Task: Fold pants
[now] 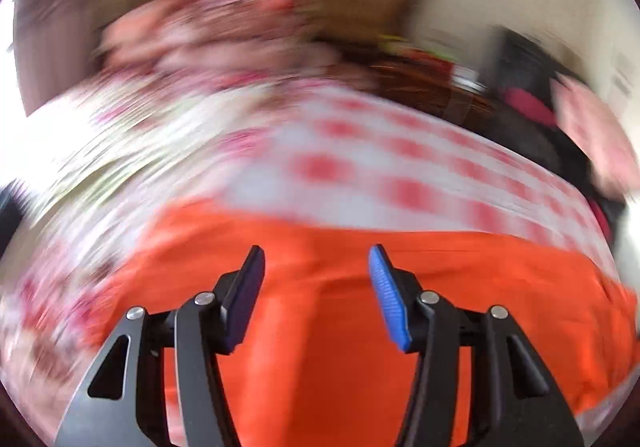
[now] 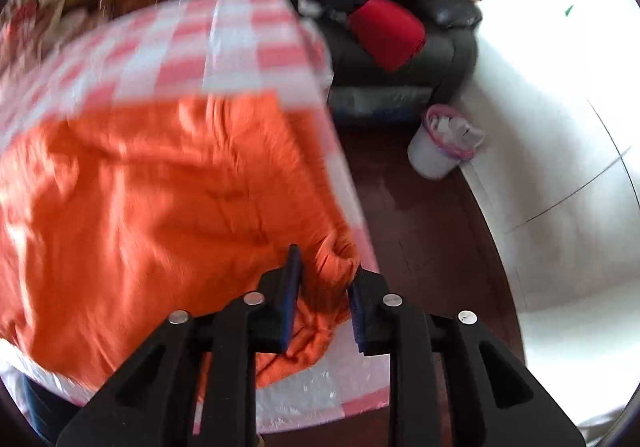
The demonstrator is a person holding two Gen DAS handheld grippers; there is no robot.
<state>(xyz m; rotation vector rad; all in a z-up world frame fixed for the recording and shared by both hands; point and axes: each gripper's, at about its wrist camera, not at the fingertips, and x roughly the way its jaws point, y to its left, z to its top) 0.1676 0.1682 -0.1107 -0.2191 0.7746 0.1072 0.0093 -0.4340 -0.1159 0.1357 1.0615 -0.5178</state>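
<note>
Your orange pants (image 2: 152,199) look light and floppy; right gripper (image 2: 324,287) fingers are spread around the bunched corner without pinching, left gripper (image 1: 316,287) fingers spread empty, so pinch that hem.

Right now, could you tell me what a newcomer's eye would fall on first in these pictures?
The bright orange pants dominate, spread rumpled across the red-and-white checked tablecloth. The right gripper stands at their bunched corner near the table's edge, cloth between its parted fingers. Beyond sits a dark sofa piled with clothes.

We see a red-checked tablecloth (image 2: 240,47) at eleven o'clock, a dark armchair (image 2: 440,47) at one, a white bin (image 2: 432,155) below it
</note>
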